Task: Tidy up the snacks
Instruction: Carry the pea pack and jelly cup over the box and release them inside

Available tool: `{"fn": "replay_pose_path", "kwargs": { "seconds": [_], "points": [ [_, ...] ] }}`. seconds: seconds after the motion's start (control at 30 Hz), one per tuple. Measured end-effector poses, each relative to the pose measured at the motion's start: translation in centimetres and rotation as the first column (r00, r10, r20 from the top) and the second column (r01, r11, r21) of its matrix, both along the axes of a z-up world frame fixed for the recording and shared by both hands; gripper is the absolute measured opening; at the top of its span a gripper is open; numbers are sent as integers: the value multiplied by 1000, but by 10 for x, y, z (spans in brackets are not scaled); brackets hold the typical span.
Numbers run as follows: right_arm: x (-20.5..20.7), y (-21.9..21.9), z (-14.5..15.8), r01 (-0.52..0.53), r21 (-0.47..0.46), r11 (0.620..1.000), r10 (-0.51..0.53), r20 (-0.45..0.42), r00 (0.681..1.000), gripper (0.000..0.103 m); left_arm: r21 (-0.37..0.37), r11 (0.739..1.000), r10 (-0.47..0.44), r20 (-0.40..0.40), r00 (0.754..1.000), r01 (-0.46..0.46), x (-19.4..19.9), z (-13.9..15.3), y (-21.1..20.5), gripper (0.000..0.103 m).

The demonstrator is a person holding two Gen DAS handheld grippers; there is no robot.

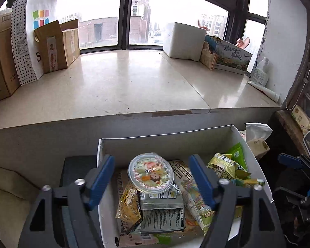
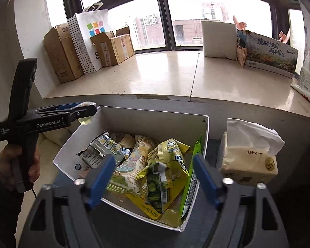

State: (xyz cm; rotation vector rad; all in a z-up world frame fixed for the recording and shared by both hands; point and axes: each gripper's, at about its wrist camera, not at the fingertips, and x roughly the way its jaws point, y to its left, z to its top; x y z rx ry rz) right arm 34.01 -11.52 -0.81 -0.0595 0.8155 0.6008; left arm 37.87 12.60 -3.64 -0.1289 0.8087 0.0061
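Observation:
A white cardboard box (image 1: 163,144) holds several snack packets. In the left wrist view a round jelly cup (image 1: 150,172) with a cartoon lid sits between the fingers of my left gripper (image 1: 151,165), above the packets; the fingers stand wide apart and do not touch it. In the right wrist view the same cup (image 2: 85,112) shows under the left gripper (image 2: 80,111), over the box's left rim (image 2: 155,113). My right gripper (image 2: 155,165) is open and empty over the box, above a yellow-green pea packet (image 2: 165,165).
A tissue pack (image 2: 248,157) stands right of the box. Behind is a stone windowsill (image 1: 134,82) with cardboard boxes (image 1: 57,43), a paper bag (image 1: 30,41), a white foam block (image 1: 183,41) and a printed carton (image 1: 231,57).

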Motion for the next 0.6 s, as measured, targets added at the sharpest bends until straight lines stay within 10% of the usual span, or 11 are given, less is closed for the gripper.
{"fn": "replay_pose_path", "kwargs": {
  "seconds": [0.3,0.6],
  "points": [
    [-17,-11,14,20,26,999,-21,56,998,102,22,1000,18,38,999,-19,-16,9,0,103],
    [-57,-8,44,18,3,1000,-19,179,984,103,52,998,25,265,964,-40,-93,78,-19,103]
  ]
}}
